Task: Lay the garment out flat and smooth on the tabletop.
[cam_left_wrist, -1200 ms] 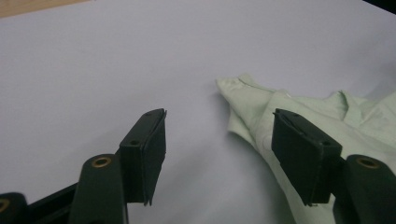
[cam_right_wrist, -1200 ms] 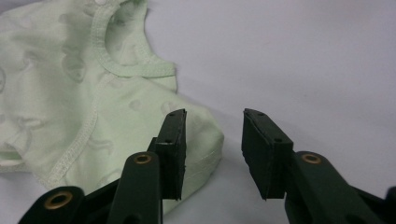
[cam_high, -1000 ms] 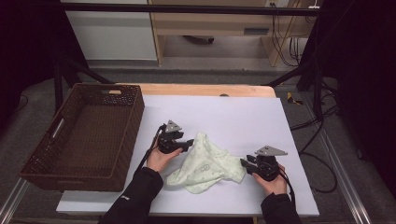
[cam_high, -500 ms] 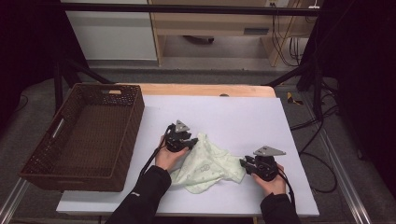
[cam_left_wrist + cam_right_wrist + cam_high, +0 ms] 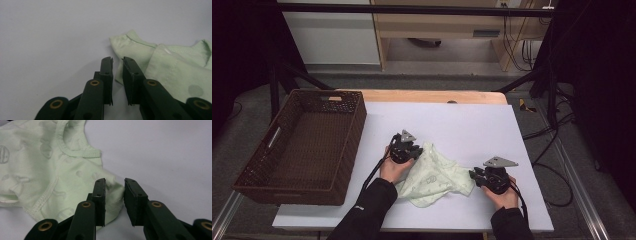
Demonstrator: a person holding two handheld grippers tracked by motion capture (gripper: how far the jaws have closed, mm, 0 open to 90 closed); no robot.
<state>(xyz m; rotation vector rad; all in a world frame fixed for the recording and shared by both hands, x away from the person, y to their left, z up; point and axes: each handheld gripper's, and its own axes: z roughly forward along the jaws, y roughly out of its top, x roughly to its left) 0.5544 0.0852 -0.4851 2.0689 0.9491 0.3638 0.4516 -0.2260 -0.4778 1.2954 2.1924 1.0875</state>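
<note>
Pale green garment (image 5: 434, 177) crumpled on white counter (image 5: 472, 125), left tool (image 5: 117, 60) just narrowing at its ten o'clock edge, jaws not gripping, right tool (image 5: 114, 181) slightly apart around its three o'clock edge

Both forearms come in from the near edge, black sleeves. Left hand (image 5: 393, 169) holds the left gripper (image 5: 408, 148) at centre, pointing far-right; its jaws have just been closing, now a narrow gap, nothing pinched between. Right hand (image 5: 503, 196) holds the right gripper (image 5: 472, 175) at near right, pointing left; jaws also closing, small gap remains.
</note>
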